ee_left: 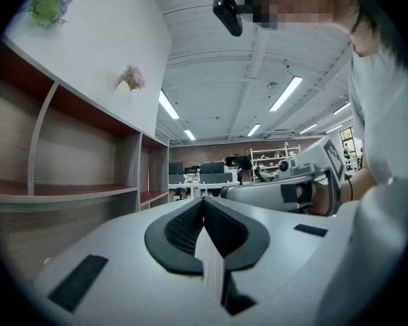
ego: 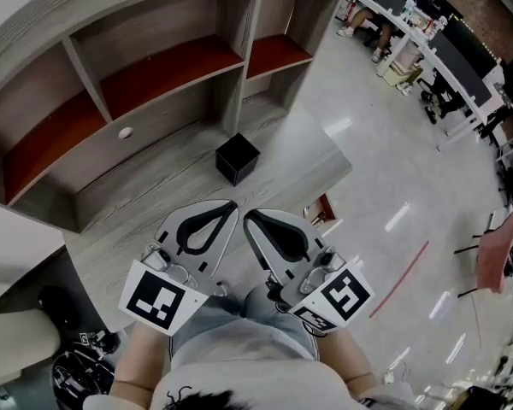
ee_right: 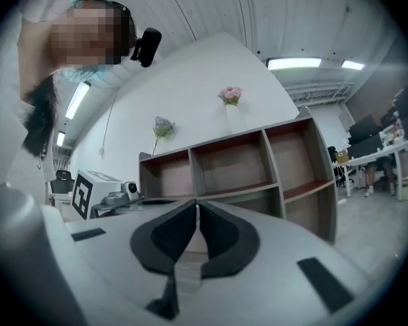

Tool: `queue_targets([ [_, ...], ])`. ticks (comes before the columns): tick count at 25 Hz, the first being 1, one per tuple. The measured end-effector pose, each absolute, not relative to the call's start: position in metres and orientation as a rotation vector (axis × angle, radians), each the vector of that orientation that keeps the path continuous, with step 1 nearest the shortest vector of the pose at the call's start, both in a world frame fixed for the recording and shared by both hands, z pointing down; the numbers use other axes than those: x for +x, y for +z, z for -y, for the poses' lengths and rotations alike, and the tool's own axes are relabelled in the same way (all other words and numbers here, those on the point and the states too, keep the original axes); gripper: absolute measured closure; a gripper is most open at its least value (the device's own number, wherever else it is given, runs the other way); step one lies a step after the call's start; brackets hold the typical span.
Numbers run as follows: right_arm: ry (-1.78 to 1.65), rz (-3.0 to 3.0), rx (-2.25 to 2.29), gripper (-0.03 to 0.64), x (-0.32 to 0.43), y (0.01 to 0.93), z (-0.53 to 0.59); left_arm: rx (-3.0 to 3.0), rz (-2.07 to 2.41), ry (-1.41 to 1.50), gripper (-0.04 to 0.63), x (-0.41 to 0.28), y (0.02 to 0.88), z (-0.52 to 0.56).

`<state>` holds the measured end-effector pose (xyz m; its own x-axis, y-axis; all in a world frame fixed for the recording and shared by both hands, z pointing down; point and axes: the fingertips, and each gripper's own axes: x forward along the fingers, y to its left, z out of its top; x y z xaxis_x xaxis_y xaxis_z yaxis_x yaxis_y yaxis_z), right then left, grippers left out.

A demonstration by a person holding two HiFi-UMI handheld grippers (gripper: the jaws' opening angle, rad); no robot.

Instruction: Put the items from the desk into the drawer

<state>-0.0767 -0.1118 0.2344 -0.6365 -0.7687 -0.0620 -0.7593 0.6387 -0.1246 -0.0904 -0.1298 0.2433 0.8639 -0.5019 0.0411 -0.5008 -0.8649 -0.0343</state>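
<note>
Black box (ego: 238, 158) upright on desk (ego: 154, 186), cube-like, turned cornerwise

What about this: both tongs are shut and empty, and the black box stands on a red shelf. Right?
Not quite. The head view shows the black box on the grey desk, not on a red shelf. The left tongs and right tongs are indeed shut and empty.

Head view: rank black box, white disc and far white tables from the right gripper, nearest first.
1. Black box, just ahead on the desk.
2. White disc, desk's back left.
3. White tables, far right across the room.
</note>
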Motion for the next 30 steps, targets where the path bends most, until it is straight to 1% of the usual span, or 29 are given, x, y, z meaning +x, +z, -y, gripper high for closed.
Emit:
queue_targets([
  [10,-0.203,-2.808,-1.337,0.603,-0.073,0.260,0.159,-3.041,-0.830,-0.073,0.584,-0.096,0.257,0.161],
  [14,-0.250,-2.872,-1.327,0.592,-0.074,0.278,0.192,-3.030,-0.887,-0.070,0.584,-0.102,0.258,0.182],
  [23,-0.449,-3.065,-1.373,0.560,-0.060,0.354,0.279,-3.007,-1.043,-0.080,0.584,-0.108,0.265,0.237],
  [30,-0.629,-3.178,-1.434,0.545,-0.068,0.423,0.316,-2.986,-1.169,-0.114,0.584,-0.135,0.287,0.256],
])
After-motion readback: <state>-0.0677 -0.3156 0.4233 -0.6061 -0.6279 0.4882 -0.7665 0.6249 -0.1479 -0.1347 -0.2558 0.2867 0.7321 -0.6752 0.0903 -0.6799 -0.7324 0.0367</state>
